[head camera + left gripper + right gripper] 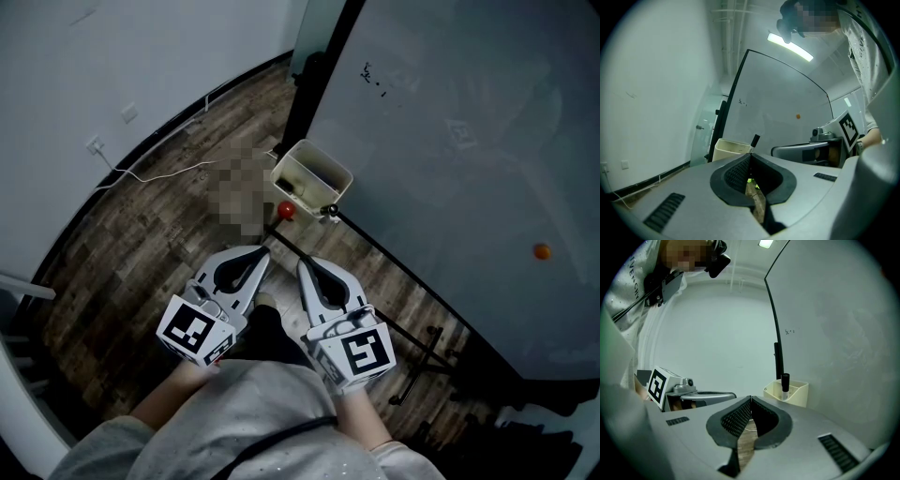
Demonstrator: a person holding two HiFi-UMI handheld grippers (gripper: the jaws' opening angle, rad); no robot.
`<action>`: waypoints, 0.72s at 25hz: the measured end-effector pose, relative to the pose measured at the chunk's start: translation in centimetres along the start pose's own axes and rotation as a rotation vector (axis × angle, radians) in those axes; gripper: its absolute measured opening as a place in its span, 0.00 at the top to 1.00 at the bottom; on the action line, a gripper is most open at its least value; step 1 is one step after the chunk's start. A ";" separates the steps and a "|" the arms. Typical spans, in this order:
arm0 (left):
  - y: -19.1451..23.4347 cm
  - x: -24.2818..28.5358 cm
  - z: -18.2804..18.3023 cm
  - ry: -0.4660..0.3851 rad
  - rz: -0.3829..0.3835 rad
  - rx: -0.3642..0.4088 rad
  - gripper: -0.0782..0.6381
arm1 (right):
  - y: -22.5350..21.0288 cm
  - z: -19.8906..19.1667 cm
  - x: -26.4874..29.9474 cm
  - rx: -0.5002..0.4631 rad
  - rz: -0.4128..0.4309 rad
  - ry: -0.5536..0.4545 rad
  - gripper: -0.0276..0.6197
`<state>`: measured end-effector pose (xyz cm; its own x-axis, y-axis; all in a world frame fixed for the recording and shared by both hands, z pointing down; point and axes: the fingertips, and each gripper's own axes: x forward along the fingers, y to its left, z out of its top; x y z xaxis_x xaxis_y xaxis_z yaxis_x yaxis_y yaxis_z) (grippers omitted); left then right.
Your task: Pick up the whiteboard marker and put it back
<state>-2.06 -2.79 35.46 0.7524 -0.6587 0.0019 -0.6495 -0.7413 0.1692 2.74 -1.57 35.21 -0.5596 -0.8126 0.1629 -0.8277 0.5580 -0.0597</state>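
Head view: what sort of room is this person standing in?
Likely an office or meeting room: a big whiteboard, a cream holder on it with a marker standing inside, and a wood-pattern floor.

I count | my grippers: 2, left gripper and right gripper | whiteboard marker: 1 | cream holder box: 1 | whiteboard: 1 | orange magnet on it: 1 | red ball on the floor: 1
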 end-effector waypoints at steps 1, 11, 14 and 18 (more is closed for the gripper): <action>-0.1 -0.1 0.0 0.000 -0.001 0.000 0.87 | 0.0 -0.1 -0.1 0.000 -0.001 0.001 0.93; -0.7 -1.3 -0.2 0.006 0.002 0.003 0.87 | 1.1 -0.3 -0.8 0.000 0.002 0.001 0.93; -0.7 -1.9 -0.1 0.000 0.006 0.005 0.87 | 1.7 -0.2 -0.9 -0.002 0.003 0.004 0.93; -0.8 -2.8 -0.1 0.001 0.012 0.006 0.87 | 2.5 -0.2 -0.9 -0.005 0.015 0.000 0.93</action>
<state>-3.64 -0.33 35.44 0.7447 -0.6674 0.0049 -0.6590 -0.7342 0.1634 1.16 0.63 35.07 -0.5719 -0.8041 0.1620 -0.8190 0.5709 -0.0574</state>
